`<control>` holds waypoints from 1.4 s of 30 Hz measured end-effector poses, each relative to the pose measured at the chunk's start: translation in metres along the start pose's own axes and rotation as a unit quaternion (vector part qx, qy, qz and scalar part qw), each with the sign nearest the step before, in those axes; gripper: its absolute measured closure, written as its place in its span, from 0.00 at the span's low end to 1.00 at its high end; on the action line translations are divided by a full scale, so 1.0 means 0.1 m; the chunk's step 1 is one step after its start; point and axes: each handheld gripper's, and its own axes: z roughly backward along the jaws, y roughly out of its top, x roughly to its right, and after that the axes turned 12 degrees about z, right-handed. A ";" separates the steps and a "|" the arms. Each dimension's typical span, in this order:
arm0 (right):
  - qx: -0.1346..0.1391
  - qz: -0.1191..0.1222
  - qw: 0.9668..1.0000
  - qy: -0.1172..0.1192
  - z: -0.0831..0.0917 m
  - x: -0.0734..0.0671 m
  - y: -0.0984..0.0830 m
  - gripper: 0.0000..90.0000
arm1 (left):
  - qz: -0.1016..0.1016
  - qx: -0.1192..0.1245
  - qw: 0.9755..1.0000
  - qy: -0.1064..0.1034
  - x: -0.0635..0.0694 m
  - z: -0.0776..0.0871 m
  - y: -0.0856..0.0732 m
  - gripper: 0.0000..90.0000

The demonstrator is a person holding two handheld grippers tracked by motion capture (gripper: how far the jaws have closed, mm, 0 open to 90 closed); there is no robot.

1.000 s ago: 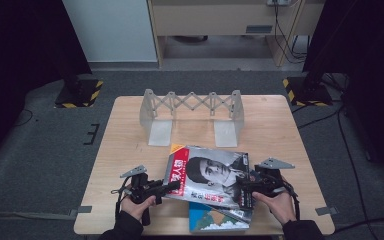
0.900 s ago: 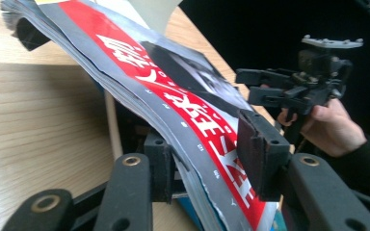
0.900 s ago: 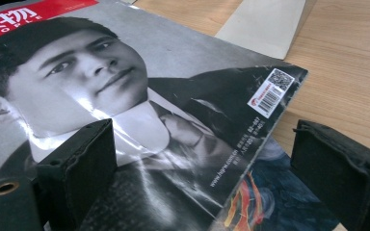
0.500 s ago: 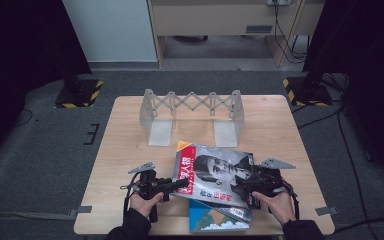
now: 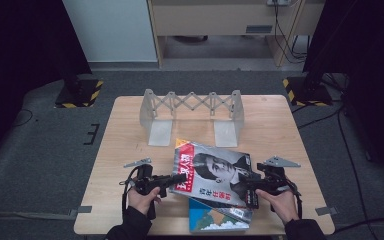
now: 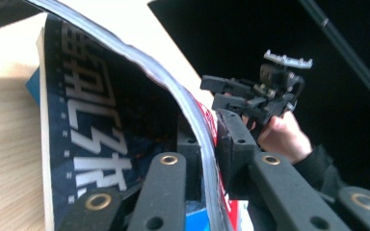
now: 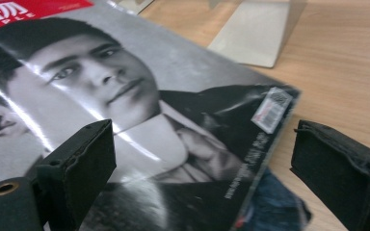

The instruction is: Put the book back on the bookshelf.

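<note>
Glossy mag (image 5: pixel 212 176) pinched by left claw (image 5: pixel 176 179); right claw (image 5: pixel 251 183) open.

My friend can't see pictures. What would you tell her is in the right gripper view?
A glossy magazine with a man's portrait on its cover lies on a wooden table. The right tongs stand open over its near corner, one black jaw above the cover, one past its edge. A clear bookend base sits behind.
</note>
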 end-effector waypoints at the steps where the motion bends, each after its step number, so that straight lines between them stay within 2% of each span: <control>1: 0.003 -0.004 1.000 -0.004 0.02 0.02 0.00 0.10 | 0.001 0.001 1.000 -0.003 0.01 0.00 0.02 0.91; 3: 0.006 -0.005 1.000 -0.014 0.06 0.07 0.00 0.10 | 0.000 0.004 1.000 -0.011 0.04 -0.01 0.05 0.93; 7: 0.007 -0.014 0.999 -0.039 0.13 0.22 -0.03 0.10 | -0.012 0.012 1.000 -0.011 0.12 -0.01 0.12 0.95; 12: -0.005 -0.018 0.997 -0.077 0.20 0.40 -0.09 0.10 | -0.008 0.021 1.000 0.001 0.15 0.03 0.18 0.95; 17: -0.019 -0.020 0.995 -0.101 0.24 0.53 -0.15 0.10 | -0.022 0.027 0.999 0.005 0.20 0.04 0.25 0.95; 19: -0.024 -0.021 0.994 -0.105 0.25 0.55 -0.16 0.10 | -0.004 0.030 1.000 0.007 0.20 0.03 0.23 0.95; 21: -0.026 -0.023 0.994 -0.108 0.26 0.55 -0.17 0.11 | 0.009 0.024 0.999 0.025 0.16 0.02 0.19 0.94; 22: -0.026 -0.022 0.994 -0.106 0.26 0.55 -0.17 0.10 | 0.014 0.013 0.999 0.042 0.13 0.02 0.16 0.92; 23: -0.025 -0.020 0.994 -0.105 0.26 0.55 -0.17 0.11 | 0.008 -0.003 0.998 0.068 0.10 0.04 0.12 0.90; 24: -0.022 -0.015 0.994 -0.102 0.26 0.52 -0.16 0.11 | 0.009 -0.010 0.997 0.072 0.08 0.04 0.11 0.86; 26: -0.018 -0.011 0.995 -0.096 0.24 0.49 -0.15 0.10 | 0.029 -0.019 0.996 0.078 0.01 0.07 0.08 0.86; 27: -0.016 -0.010 0.996 -0.091 0.23 0.46 -0.14 0.10 | 0.032 -0.018 0.996 0.080 -0.02 0.08 0.09 0.85; 28: -0.015 -0.006 0.996 -0.086 0.22 0.43 -0.13 0.10 | 0.023 -0.014 0.996 0.087 -0.05 0.08 0.10 0.84; 29: -0.015 -0.006 0.996 -0.086 0.22 0.43 -0.13 0.10 | 0.023 -0.014 0.996 0.087 -0.05 0.08 0.10 0.81; 30: -0.010 0.002 0.997 -0.075 0.19 0.34 -0.09 0.10 | 0.006 -0.007 0.994 0.109 -0.10 0.09 0.12 0.79; 38: -0.006 0.027 0.999 -0.046 0.09 0.14 -0.03 0.10 | 0.029 -0.001 0.994 0.107 -0.34 0.16 0.20 0.79; 41: -0.005 0.030 0.999 -0.042 0.08 0.11 -0.02 0.10 | 0.041 -0.002 0.993 0.108 -0.40 0.19 0.22 0.78; 42: -0.004 0.033 0.999 -0.042 0.08 0.11 -0.02 0.10 | 0.049 0.005 0.992 0.117 -0.46 0.22 0.21 0.77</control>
